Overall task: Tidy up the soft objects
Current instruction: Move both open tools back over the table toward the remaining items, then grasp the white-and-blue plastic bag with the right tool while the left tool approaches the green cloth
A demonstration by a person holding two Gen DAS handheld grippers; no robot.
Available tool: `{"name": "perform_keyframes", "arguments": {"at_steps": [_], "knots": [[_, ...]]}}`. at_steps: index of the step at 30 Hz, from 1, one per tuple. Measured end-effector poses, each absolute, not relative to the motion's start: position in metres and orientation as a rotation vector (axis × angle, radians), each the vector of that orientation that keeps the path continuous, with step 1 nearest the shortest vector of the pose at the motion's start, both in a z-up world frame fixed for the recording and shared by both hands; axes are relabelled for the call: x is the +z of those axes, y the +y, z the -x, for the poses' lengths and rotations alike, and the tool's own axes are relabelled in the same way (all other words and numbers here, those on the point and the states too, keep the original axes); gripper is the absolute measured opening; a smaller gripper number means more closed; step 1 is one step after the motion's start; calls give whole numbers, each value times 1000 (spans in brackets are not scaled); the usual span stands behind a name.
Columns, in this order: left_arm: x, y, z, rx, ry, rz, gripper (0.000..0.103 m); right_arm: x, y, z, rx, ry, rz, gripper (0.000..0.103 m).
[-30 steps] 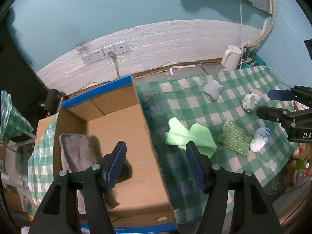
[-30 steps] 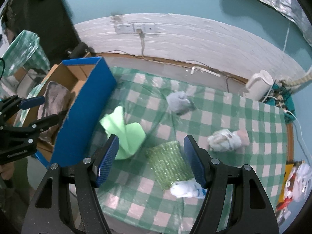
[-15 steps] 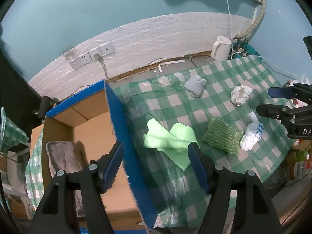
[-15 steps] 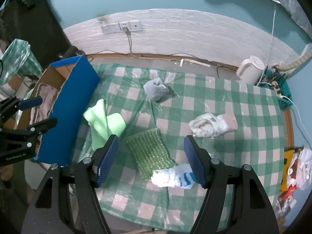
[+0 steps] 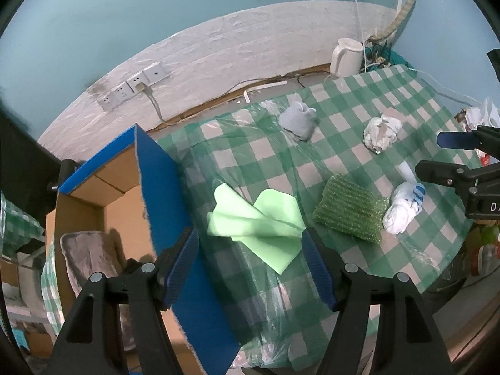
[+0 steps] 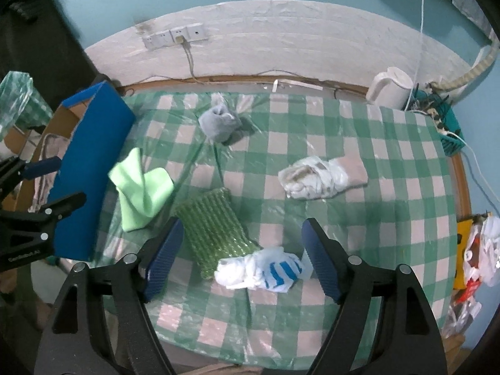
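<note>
On the green checked tablecloth (image 6: 390,162) lie a light green cloth (image 5: 259,222) (image 6: 140,193), a dark green knitted pad (image 5: 350,212) (image 6: 215,228), a white and blue striped bundle (image 6: 262,270) (image 5: 403,209), a white knotted bundle (image 6: 318,178) (image 5: 381,131) and a grey rolled sock (image 6: 218,122) (image 5: 298,120). My left gripper (image 5: 250,264) hovers open above the light green cloth, touching nothing. My right gripper (image 6: 242,254) hangs above the striped bundle and the pad's near end; its jaws are opening, with no pad pressing on anything.
A cardboard box (image 5: 122,193) with a blue upright flap (image 5: 165,187) stands off the table's left edge, a grey-brown cloth (image 5: 90,259) lying inside. A white kettle (image 6: 392,87) and a teal basket (image 6: 450,137) sit at the far right corner. Bags (image 6: 481,250) hang off the right edge.
Both grippers have moved right, away from the box and over the table. The left one now sits above the light green cloth. The right one now sits above the striped bundle, its jaws wider.
</note>
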State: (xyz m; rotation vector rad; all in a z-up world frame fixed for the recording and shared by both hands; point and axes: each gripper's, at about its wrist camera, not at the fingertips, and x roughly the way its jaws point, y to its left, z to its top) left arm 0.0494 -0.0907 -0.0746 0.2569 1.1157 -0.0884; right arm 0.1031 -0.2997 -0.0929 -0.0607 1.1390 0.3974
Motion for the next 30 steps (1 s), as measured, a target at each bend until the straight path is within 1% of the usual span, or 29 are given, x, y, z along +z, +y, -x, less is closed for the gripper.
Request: {"name": "perform_keyframes", "arguments": {"at_steps": [8, 16, 18, 20, 30], "knots": [[-89, -99, -56, -96, 1146, -257, 70, -116, -303, -103, 382, 1186, 90, 79], [-105, -104, -58, -96, 1182, -258, 70, -136, -304, -98, 379, 1229, 125, 82], [-107, -107, -59, -100, 1185, -260, 71, -141, -305, -98, 378, 1240, 126, 82], [-111, -109, -59, -102, 1189, -261, 75, -146, -305, -99, 378, 1253, 129, 82], [-128, -118, -62, -102, 1209, -275, 75, -176, -299, -97, 367, 1311, 158, 82]]}}
